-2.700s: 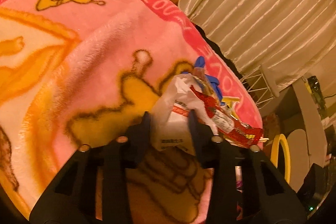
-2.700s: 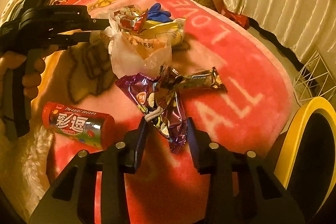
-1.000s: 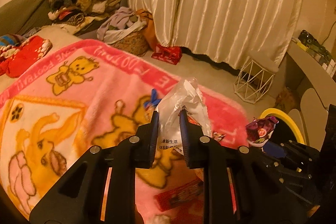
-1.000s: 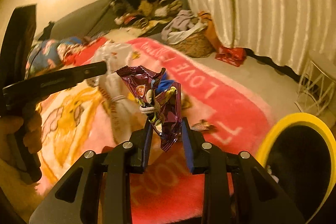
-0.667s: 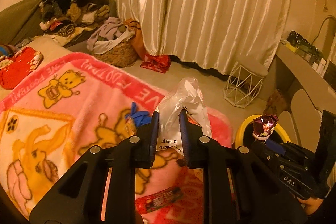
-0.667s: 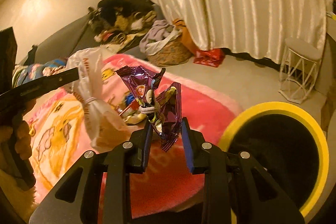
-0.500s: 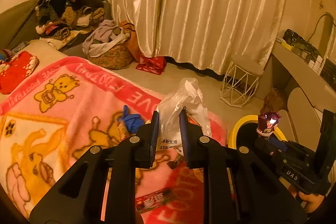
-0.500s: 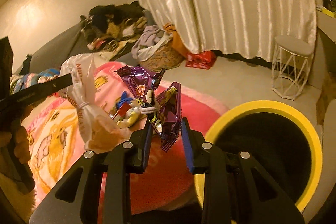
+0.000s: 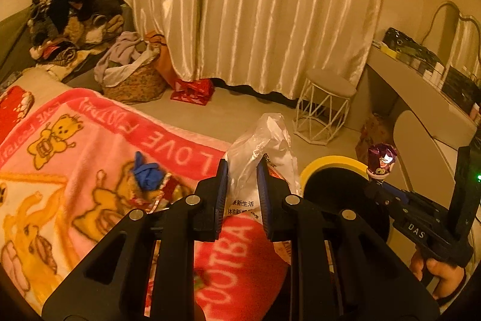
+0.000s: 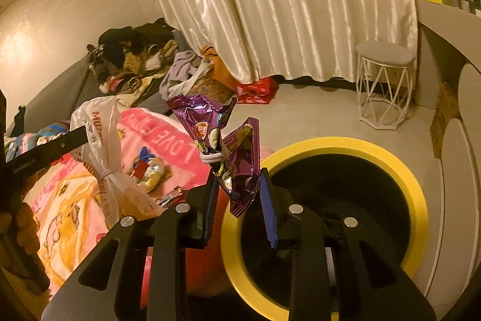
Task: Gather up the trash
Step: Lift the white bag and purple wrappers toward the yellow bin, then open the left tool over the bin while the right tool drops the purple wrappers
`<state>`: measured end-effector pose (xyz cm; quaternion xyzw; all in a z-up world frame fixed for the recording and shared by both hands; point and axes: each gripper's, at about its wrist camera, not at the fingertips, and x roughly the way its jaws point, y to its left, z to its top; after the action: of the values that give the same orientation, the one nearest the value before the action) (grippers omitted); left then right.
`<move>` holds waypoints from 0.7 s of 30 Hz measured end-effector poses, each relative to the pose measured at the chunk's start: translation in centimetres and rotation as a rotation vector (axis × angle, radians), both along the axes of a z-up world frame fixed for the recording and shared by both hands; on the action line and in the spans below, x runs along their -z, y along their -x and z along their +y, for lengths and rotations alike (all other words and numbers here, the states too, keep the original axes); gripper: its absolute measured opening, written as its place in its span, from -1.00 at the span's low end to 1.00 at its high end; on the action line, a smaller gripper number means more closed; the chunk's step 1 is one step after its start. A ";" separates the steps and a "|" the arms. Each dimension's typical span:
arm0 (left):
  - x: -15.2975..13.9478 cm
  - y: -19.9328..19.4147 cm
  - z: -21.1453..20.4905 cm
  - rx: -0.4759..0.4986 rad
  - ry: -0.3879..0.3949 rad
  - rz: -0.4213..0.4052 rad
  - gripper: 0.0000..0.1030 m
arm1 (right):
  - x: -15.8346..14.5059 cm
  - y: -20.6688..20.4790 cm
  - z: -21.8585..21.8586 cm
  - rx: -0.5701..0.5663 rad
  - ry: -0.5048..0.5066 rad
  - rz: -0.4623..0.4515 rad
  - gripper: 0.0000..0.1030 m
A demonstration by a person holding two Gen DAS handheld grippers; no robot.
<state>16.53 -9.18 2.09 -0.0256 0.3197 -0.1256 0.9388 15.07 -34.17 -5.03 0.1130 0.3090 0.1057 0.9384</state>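
My left gripper (image 9: pixel 242 170) is shut on a white plastic bag (image 9: pixel 261 149) and holds it in the air over the pink blanket's edge; the bag also shows in the right wrist view (image 10: pixel 103 152). My right gripper (image 10: pixel 237 185) is shut on a purple snack wrapper (image 10: pixel 224 146) above the near rim of the yellow-rimmed black bin (image 10: pixel 418 185). In the left wrist view the wrapper (image 9: pixel 381 160) and the bin (image 9: pixel 330 163) are at the right. Loose wrappers and a blue scrap (image 9: pixel 147 172) lie on the blanket.
A pink cartoon blanket (image 9: pixel 75 158) covers the bed. A white wire stool (image 9: pixel 323 107) and a laundry basket (image 9: pixel 132 77) stand by the curtain. A red bag (image 9: pixel 192 91) lies on the floor. A white desk (image 9: pixel 421 98) is at the right.
Both grippers lifted off the blanket and swung right toward the bin. The purple wrapper is now over the bin's rim. Several wrappers dropped out of the white bag onto the blanket.
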 end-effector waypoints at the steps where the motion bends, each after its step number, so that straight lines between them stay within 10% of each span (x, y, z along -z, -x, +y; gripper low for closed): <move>1: 0.1 0.0 -0.2 0.004 0.001 0.001 -0.73 | 0.1 0.2 -0.3 0.007 -0.001 0.001 -0.50; 21: 3.0 -1.0 -7.0 0.114 -0.013 0.062 -0.87 | 1.2 1.2 -4.7 0.140 -0.025 0.030 -0.50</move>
<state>17.51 -16.18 -0.90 -0.0049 0.3504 -0.1761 0.9199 13.92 -38.83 -6.25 0.1476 0.3128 0.0419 0.9373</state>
